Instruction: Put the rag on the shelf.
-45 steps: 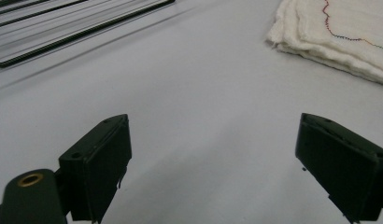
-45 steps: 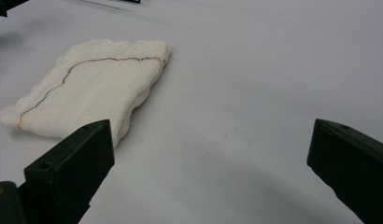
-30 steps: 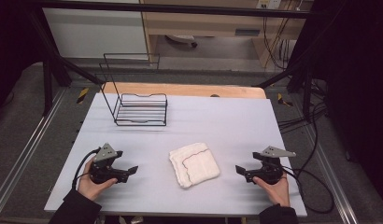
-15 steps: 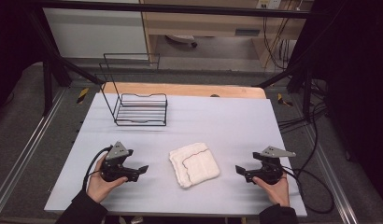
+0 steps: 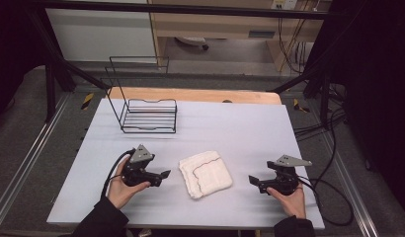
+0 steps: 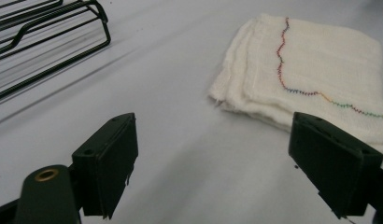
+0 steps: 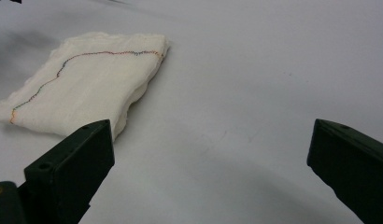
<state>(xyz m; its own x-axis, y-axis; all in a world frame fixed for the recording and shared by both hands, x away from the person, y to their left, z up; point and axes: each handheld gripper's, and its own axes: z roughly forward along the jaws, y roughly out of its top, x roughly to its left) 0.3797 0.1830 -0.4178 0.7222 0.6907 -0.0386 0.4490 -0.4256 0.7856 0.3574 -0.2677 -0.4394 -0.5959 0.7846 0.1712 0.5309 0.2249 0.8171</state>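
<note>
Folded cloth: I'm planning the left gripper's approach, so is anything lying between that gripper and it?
Nothing visible. In the left gripper view, bare white table runs from the open jaws to the folded cloth. The wire rack stands off to the side, farther back.

Bare table lies between each gripper and the cloth; a rack stands beyond the left gripper.

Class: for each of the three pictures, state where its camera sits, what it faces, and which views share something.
High view: above the table, looking down; both hands, left tool and right tool.
Left gripper view: on left tool, facing folded cloth and wire rack.
Right gripper view: on right tool, facing the cloth.
All three share the cloth.
</note>
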